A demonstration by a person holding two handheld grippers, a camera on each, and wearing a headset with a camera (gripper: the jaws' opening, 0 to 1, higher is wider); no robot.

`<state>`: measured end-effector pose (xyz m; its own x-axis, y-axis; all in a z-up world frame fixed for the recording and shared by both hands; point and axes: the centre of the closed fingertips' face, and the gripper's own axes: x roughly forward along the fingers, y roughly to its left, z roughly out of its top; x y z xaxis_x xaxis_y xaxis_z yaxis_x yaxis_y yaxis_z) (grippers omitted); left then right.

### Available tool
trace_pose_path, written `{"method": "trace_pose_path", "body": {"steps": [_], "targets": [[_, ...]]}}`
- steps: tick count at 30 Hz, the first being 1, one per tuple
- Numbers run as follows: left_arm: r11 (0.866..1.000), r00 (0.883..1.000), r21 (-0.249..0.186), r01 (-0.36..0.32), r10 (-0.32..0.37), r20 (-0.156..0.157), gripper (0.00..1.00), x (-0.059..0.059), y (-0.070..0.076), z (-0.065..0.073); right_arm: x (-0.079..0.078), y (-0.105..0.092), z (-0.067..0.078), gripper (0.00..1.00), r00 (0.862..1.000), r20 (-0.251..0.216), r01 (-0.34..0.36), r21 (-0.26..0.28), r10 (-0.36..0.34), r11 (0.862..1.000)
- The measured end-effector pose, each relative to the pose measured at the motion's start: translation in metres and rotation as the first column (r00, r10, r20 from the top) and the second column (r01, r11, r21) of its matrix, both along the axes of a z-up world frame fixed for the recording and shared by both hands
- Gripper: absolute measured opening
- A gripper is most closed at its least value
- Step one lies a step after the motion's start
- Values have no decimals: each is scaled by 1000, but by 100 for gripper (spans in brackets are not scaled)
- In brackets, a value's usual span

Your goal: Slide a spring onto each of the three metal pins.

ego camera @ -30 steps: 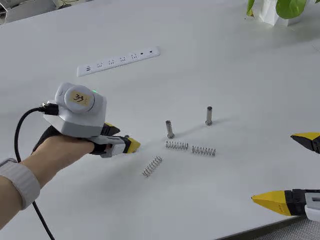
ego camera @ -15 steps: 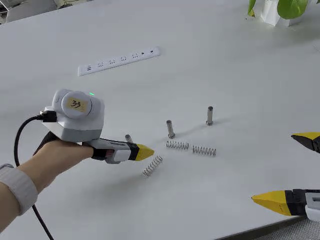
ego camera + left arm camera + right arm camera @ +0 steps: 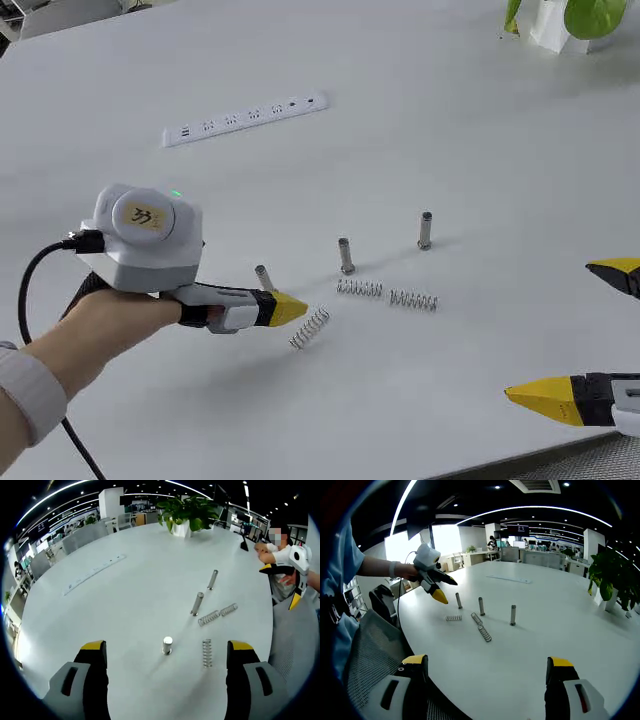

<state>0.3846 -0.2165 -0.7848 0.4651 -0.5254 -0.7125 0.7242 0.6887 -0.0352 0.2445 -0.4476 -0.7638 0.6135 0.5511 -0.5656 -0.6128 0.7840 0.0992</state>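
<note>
On the white tabletop (image 3: pixel 420 120), bringing the left hand-held gripper (image 3: pixel 283 308) forward and rightward over the last second, jaws spread wide and empty, so uncovering the nearest pin (image 3: pixel 264 277), hidden behind it a second ago and now standing upright just beside its yellow tip. Closing in on the nearest spring (image 3: pixel 309 328), lying flat just ahead of that tip, with the second spring (image 3: pixel 359 288) and third spring (image 3: pixel 413 299) lying near the middle pin (image 3: pixel 346 255) and far pin (image 3: pixel 426 230), all three pins bare. Keeping the right hand-held gripper (image 3: pixel 550 330) well apart at the near edge, jaws apart and empty; likely lining up the first pick.
</note>
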Motion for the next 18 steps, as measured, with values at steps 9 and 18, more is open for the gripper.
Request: {"method": "trace_pose_path", "body": {"steps": [9,18], "targets": [[998,999,-61,-8,11,50,99,-10,0,8,2,1,-1,98,1000,-2,-25,-13,25,1000],[990,988,-143,-16,37,149,97,-20,1,22,4,4,-2,98,998,-5,-57,-29,57,998]]}}
